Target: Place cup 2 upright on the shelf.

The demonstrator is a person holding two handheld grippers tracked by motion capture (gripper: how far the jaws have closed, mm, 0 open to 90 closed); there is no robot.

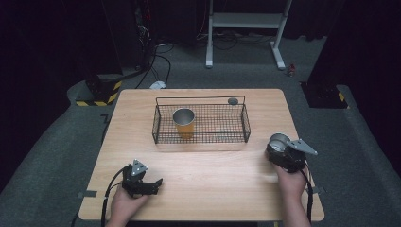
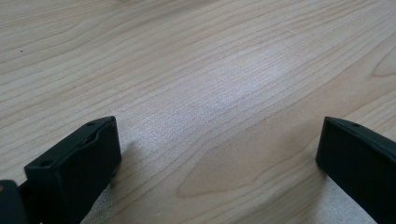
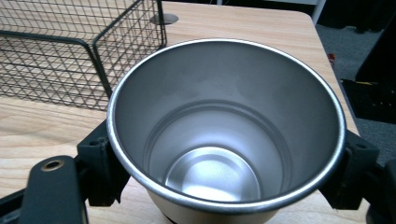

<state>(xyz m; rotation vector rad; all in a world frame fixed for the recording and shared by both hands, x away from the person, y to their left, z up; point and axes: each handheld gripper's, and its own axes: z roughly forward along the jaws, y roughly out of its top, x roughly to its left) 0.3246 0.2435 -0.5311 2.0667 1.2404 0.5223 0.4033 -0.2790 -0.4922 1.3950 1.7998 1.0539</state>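
Note:
A black wire basket stands at the back middle of the wooden table, with an orange steel cup upright in its left half. My right gripper is at the table's right side, shut on a second steel cup. In the right gripper view that cup is upright and empty, its rim pressed between the two black jaws, with the basket behind it to the left. Near the front left, my left gripper rests low over the wood, open, with bare tabletop between its jaws.
A small dark round disc sits on the table behind the basket's right end, also seen as disc. A white metal stand and cables are on the grey floor beyond the table.

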